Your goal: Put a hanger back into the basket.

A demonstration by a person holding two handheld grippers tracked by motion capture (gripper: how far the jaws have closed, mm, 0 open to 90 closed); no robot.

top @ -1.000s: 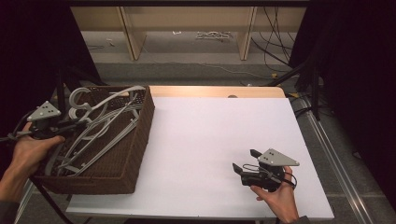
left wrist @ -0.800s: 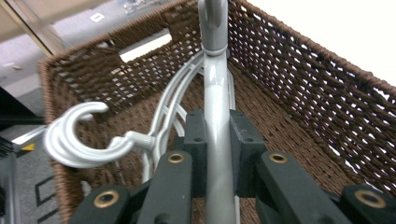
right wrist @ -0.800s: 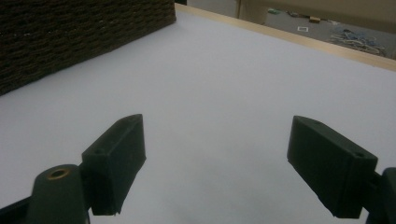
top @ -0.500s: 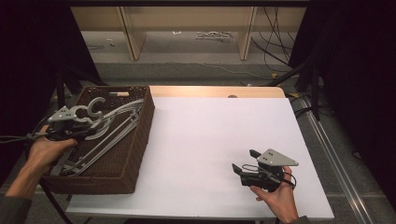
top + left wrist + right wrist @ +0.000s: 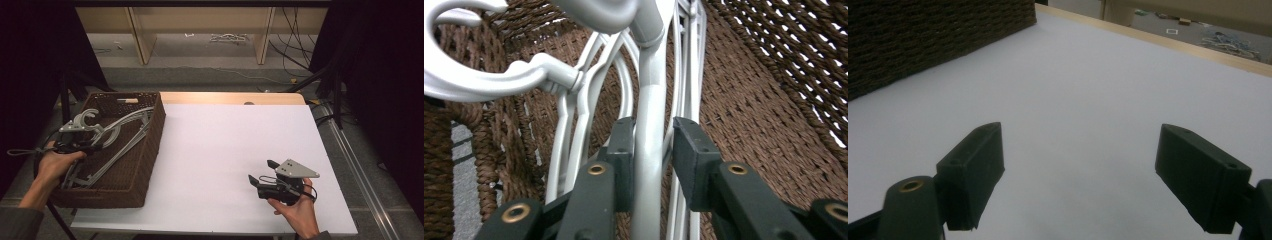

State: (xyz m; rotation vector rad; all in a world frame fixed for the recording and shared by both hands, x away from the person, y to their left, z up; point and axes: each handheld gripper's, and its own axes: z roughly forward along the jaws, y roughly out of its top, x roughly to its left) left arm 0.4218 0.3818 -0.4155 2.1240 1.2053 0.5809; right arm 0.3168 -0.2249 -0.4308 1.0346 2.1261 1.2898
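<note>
Grey plastic hangers (image 5: pixel 117 137) lie heaped in the wicker basket (image 5: pixel 150 145) at the table's left edge, and the left gripper (image 5: pixel 651 150) has its jaws straddling the neck of one hanger (image 5: pixel 647 165), one pad touching, the other just off it, so the grip looks not quite clenched. I judge this the pick-up step: next comes closing firmly and lifting straight up, since hooks (image 5: pixel 484 85) of neighbouring hangers tangle close by and the basket walls hem the sides. The right gripper (image 5: pixel 260 176) hovers released over the white tabletop (image 5: pixel 220 150), where there's wide open room for setting a hanger down
</note>
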